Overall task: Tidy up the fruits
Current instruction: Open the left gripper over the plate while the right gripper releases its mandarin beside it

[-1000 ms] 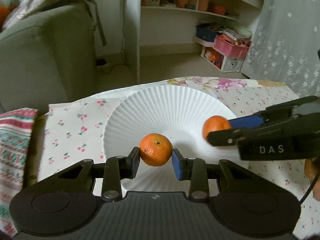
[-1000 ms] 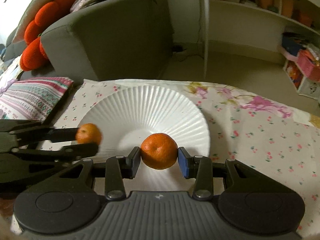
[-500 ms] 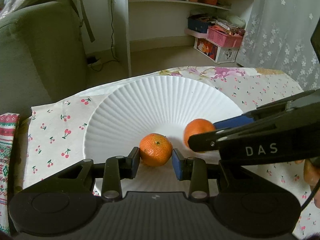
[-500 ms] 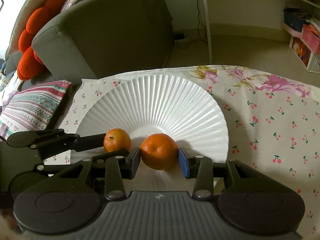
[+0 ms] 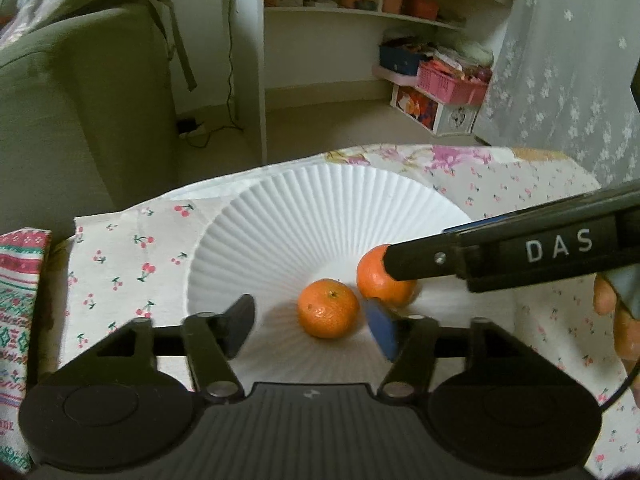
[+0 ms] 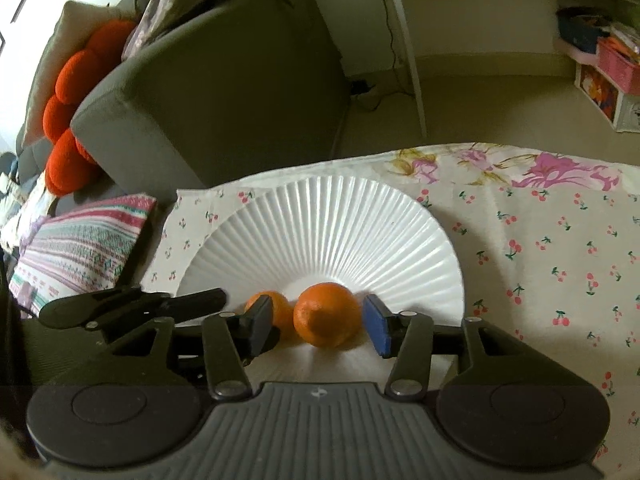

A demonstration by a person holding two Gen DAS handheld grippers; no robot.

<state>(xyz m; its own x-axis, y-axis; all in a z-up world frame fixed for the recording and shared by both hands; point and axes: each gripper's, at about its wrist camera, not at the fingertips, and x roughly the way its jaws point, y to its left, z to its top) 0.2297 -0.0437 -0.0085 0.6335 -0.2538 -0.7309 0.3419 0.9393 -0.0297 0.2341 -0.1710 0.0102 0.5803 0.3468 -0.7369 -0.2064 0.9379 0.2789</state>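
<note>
1. Nearest the left wrist camera, the left gripper (image 5: 312,326) stands with its jaws apart; they have just been opening, and neither pad touches the small orange mandarin with the green stem mark (image 5: 328,308) that sits between them.
2. That mandarin rests on the flat centre of the white ribbed paper plate (image 5: 304,216).
3. Just beside it lies a second, rounder orange mandarin (image 6: 326,314), between the spread jaws of the right gripper (image 6: 320,326), which have also just been opening; small gaps show between the fruit and both pads.
4. From the left wrist view, one black finger of the right gripper, marked "DAS", crosses over this second mandarin and hides part of it.
5. Under the plate spreads a white cloth printed with small red cherries (image 6: 560,264), with a pink floral cloth (image 6: 552,168) at its far edge.
6. Beyond stand a grey-green sofa (image 6: 224,80) and a white shelf unit (image 5: 360,12).
</note>
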